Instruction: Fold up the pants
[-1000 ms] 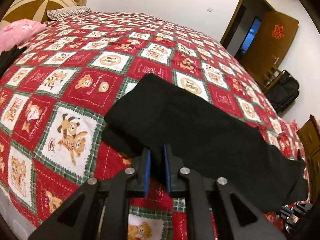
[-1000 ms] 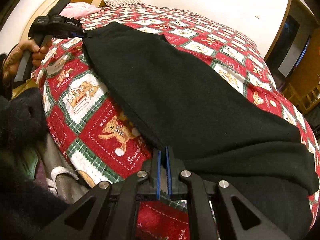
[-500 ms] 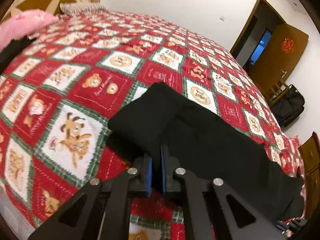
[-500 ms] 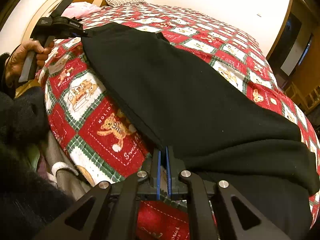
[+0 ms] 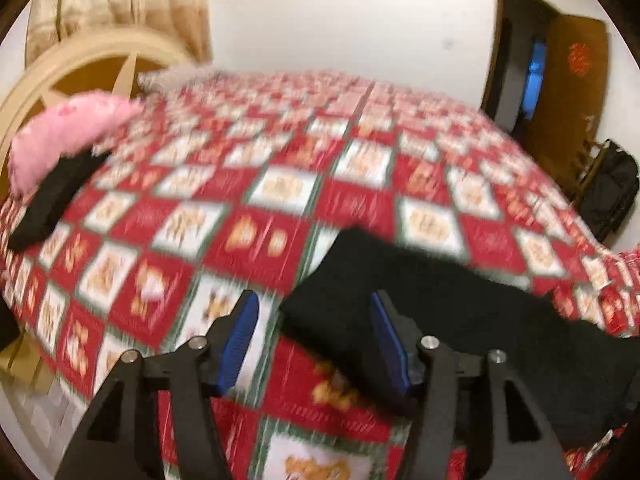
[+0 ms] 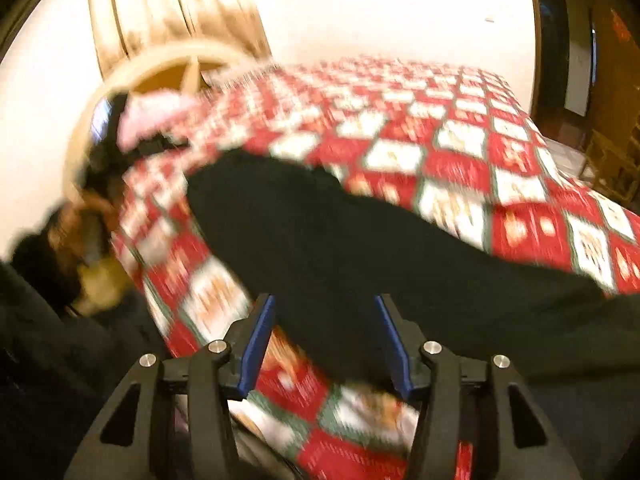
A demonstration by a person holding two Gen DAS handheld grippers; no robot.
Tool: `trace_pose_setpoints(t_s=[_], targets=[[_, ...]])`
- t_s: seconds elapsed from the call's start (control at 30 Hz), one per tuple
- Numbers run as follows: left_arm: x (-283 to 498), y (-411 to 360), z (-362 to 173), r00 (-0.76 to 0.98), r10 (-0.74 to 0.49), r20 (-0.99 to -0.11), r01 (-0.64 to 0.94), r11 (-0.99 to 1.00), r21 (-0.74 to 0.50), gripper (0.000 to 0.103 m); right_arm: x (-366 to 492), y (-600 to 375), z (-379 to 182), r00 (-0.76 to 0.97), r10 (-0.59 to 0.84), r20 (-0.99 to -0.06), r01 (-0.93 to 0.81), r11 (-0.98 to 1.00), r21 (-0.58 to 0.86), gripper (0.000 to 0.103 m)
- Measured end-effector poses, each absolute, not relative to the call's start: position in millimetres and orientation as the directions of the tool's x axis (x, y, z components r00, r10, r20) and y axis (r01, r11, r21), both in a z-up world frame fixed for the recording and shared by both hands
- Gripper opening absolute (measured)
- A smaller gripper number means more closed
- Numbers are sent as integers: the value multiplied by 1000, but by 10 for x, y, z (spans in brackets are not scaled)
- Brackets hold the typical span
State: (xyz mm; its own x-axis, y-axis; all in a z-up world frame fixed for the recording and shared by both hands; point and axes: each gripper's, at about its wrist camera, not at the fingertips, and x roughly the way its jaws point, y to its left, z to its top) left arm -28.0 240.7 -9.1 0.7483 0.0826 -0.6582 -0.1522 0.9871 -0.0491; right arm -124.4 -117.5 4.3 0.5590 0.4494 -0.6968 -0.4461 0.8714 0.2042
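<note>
The black pants [image 5: 460,320] lie folded lengthwise on the red patchwork bedspread [image 5: 280,200]. My left gripper [image 5: 312,336] is open, its blue pads wide apart just short of the pants' near end, holding nothing. In the right wrist view the pants [image 6: 340,248] stretch across the bed near its edge. My right gripper [image 6: 324,340] is open too, over the pants' near edge, holding nothing. The left gripper shows blurred at the far left of the right wrist view [image 6: 120,148]. Both views are motion-blurred.
A pink pillow [image 5: 68,132] and a dark folded garment [image 5: 52,200] lie at the bed's head by the cream headboard [image 5: 80,64]. A brown door [image 5: 576,80] and a black bag [image 5: 612,188] stand to the right. The bed edge drops off near me.
Both grippers have opened and let go of the pants, which now lie on the bed. Both have pulled back and tilted up, showing more of the room.
</note>
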Motion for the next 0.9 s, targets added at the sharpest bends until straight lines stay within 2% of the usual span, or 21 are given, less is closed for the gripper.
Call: trace_pose_setpoints(t_s=[0.17, 0.23, 0.33, 0.4, 0.5, 0.63, 0.77, 0.9], targets=[[16, 2118, -117, 775, 56, -629, -84, 996, -15, 60, -499, -971, 104, 532, 567, -629, -471, 815, 337, 53], [130, 2050, -211, 762, 76, -644, -107, 994, -9, 60, -221, -869, 10, 501, 604, -620, -469, 792, 391, 53], [181, 1994, -402, 729, 88, -679, -140, 990, -22, 60, 171, -640, -213, 449, 623, -641, -469, 775, 424, 53], [176, 1976, -519, 704, 121, -700, -156, 988, 13, 60, 365, -506, -390, 401, 618, -676, -462, 773, 434, 53], [161, 1992, -679, 669, 145, -729, -171, 985, 39, 60, 500, -358, -614, 379, 532, -757, -436, 825, 360, 53], [132, 1849, -711, 683, 212, -699, -153, 977, 146, 63, 512, -367, -657, 313, 602, -734, -429, 780, 456, 53], [145, 1883, -708, 682, 208, -701, -161, 978, 134, 66, 501, -296, -670, 204, 657, -726, -468, 717, 518, 53], [150, 1889, -703, 683, 216, -698, -163, 976, 142, 67, 702, -120, -757, 180, 703, -688, -468, 676, 569, 53]])
